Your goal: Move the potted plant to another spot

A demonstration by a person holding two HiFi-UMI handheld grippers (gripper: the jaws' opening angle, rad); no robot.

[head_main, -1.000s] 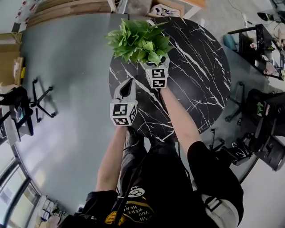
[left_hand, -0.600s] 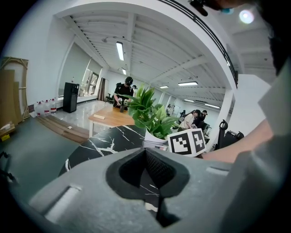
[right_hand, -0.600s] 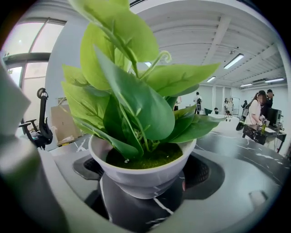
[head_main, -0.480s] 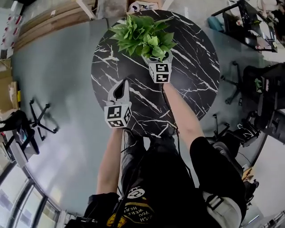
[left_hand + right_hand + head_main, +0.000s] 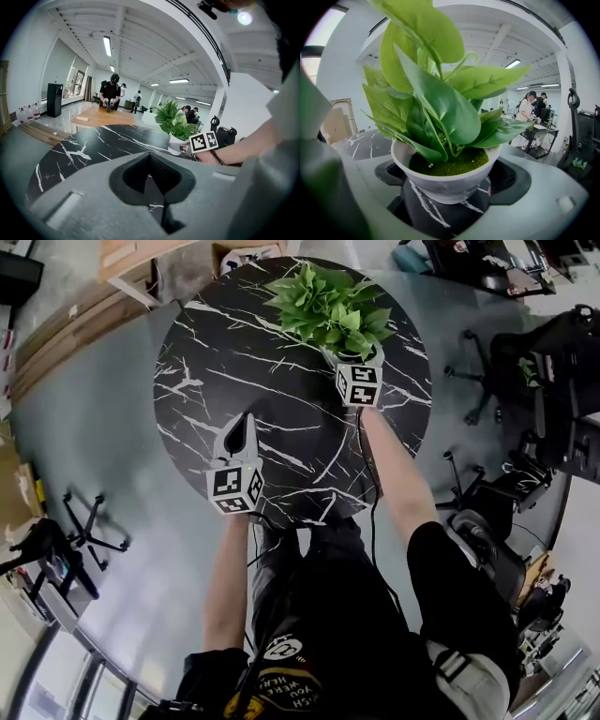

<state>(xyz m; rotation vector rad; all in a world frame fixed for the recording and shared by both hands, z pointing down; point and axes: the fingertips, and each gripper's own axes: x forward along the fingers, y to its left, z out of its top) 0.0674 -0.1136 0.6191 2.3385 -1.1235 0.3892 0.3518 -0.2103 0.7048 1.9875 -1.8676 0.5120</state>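
The potted plant, green leaves in a small white pot, is over the far right part of the round black marble table. My right gripper is shut on the pot, one pad on each side of it. Whether the pot rests on the table or hangs just above it I cannot tell. My left gripper is shut and empty, low over the table's near left part. In the left gripper view its jaws meet, and the plant shows ahead to the right.
Black office chairs and desks stand right of the table. A chair base sits on the grey floor at left. Wooden boards and boxes lie beyond the table's far edge. People stand far off in the room.
The right gripper has carried the plant from the table's far left edge rightward past the middle. The left gripper stays shut over the near left part. The head view shifted.
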